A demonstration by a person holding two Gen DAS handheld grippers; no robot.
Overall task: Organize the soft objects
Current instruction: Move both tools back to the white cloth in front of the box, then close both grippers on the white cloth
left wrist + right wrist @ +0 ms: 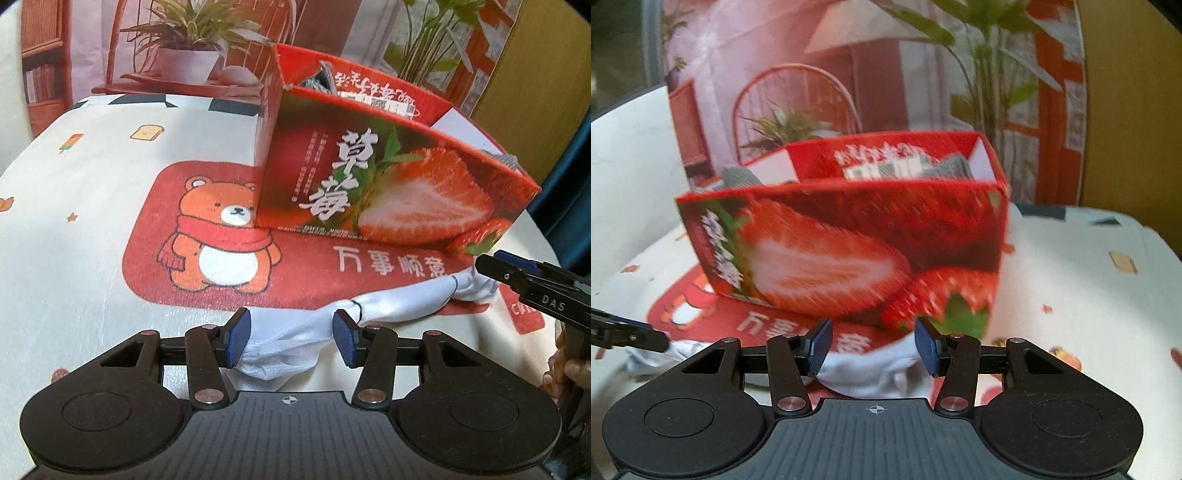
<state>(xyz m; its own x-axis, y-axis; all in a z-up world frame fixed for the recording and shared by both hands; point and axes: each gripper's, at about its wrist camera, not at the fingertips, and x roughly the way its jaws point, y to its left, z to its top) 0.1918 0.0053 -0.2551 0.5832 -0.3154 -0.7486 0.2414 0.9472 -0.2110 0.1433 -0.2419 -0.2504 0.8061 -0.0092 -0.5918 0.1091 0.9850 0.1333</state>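
A white soft cloth (pixel 388 306) lies stretched on the table in front of a red strawberry box (pixel 388 184). My left gripper (pixel 291 341) is open, its blue pads either side of the cloth's near end. My right gripper (pixel 873 350) is open over the cloth's other end (pixel 868 373); it also shows at the right of the left wrist view (pixel 491 269), at the cloth's far end. The box (pixel 849 243) holds grey fabric (pixel 738 177) inside. The left gripper's tip shows at the left edge of the right wrist view (pixel 646 338), touching the cloth.
The tablecloth (pixel 92 221) is white with a red bear panel (pixel 221 236). A printed backdrop of plants and a chair (pixel 798 110) stands behind the box. The table's rounded edge falls off at the right (pixel 539 240).
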